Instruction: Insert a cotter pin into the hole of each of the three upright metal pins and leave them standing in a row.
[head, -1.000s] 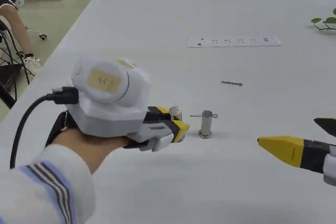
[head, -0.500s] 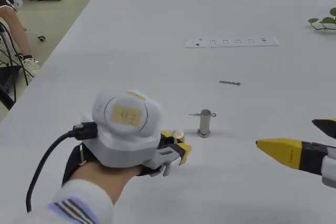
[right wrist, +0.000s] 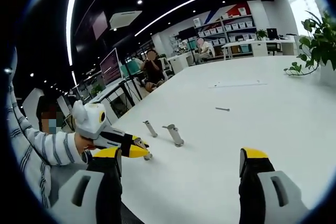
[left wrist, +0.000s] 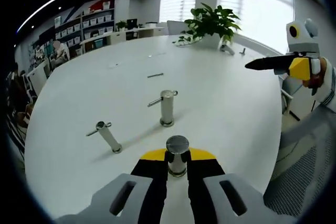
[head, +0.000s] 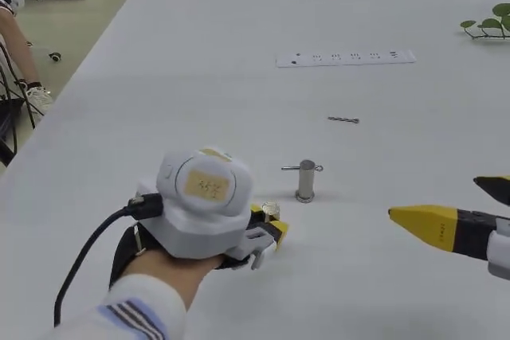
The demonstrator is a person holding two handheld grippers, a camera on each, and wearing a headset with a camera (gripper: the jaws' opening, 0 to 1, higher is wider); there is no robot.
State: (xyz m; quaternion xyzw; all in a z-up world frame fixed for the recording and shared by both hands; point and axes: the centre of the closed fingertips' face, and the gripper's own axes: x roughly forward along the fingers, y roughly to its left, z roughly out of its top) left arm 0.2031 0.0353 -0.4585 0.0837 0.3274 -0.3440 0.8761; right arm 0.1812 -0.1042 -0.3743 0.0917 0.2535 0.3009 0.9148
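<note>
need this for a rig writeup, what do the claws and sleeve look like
The left claw is a rounded white shell with a tan round label on top, a black cable plugged into its side, and black jaws tipped yellow. The right claw has the same yellow-tipped black jaws on a grey-white body. Sleeve: white with blue and dark stripes.

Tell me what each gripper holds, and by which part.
Left gripper clamps a metal pin by its shaft, below the head; right gripper is open, holding nothing.
</note>
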